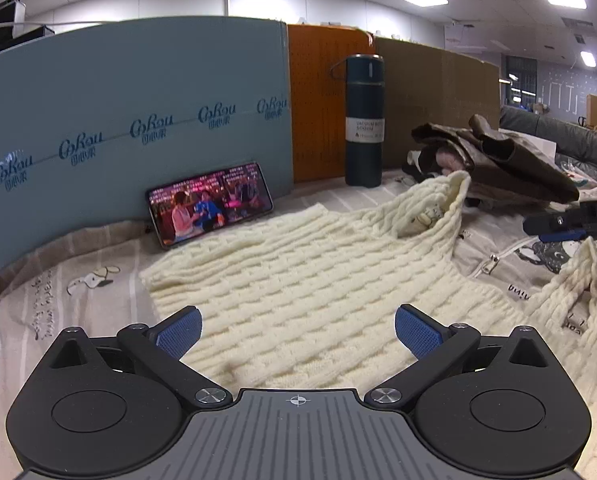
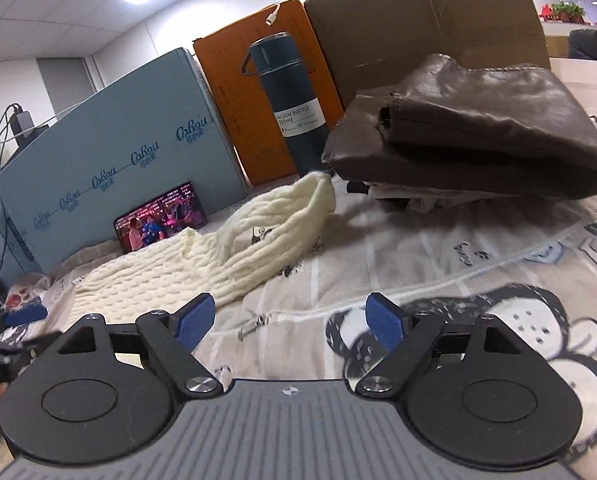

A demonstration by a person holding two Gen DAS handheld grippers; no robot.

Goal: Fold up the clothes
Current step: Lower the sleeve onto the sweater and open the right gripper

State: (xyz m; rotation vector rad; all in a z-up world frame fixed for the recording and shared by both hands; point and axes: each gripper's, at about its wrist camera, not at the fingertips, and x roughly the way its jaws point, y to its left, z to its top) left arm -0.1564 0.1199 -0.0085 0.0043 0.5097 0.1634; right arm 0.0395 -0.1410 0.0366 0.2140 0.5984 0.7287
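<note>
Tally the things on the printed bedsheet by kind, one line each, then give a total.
Cream knit sweater: 1
Stack of folded dark clothes: 1
Vacuum bottle: 1
Phone: 1
Total: 4

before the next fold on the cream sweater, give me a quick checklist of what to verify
1. Left tongs open and empty: ok.
2. Right tongs open and empty: ok.
3. Cream sweater lying flat: not ok, its collar end is humped up.
4. Left tongs over the sweater: ok.
5. Phone and vacuum bottle apart from the sweater: cannot tell, both stand close to its edge.
6. Brown folded pile off the sweater: ok.
</note>
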